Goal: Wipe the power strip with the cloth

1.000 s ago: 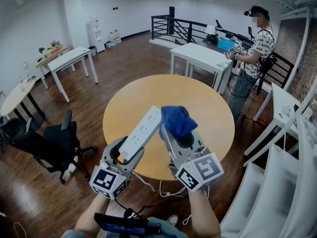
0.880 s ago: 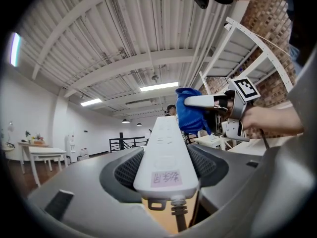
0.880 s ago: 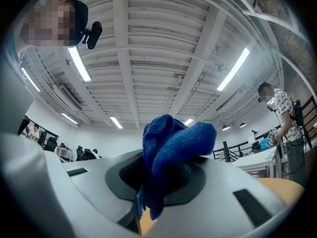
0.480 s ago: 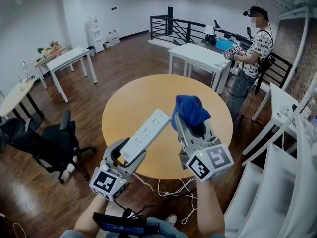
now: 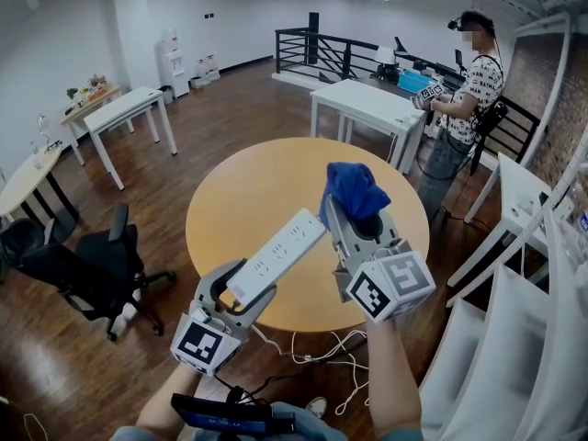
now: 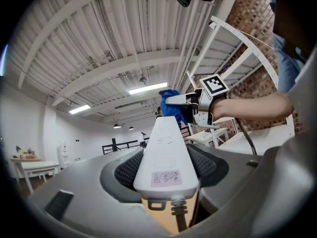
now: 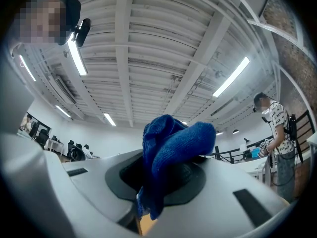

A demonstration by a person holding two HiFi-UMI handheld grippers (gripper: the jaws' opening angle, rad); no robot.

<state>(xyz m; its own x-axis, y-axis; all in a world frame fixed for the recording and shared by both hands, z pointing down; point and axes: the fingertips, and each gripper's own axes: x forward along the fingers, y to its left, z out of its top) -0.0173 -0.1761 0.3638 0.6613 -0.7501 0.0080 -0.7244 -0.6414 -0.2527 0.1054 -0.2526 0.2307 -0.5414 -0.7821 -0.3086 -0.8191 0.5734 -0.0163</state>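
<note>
A white power strip [image 5: 277, 255] is held up in the air over the round wooden table [image 5: 248, 191], its socket face upward and its far end pointing toward the cloth. My left gripper [image 5: 241, 294] is shut on its cord end; the strip [image 6: 166, 152] fills the gap between the jaws in the left gripper view. A bunched blue cloth [image 5: 355, 191] sticks out of my right gripper [image 5: 360, 226], which is shut on it. The cloth [image 7: 171, 155] bulges between the jaws. The cloth sits just right of the strip's far tip, close to it.
The strip's cord [image 5: 317, 349] loops down below the table's near edge. A black office chair [image 5: 101, 265] stands at left. White tables [image 5: 372, 108] stand behind, where a person [image 5: 464, 108] holds grippers. White shelving [image 5: 524, 274] runs along the right.
The right gripper with the cloth has moved right and slightly away. The left gripper has swung the strip's far end rightward, after it.
</note>
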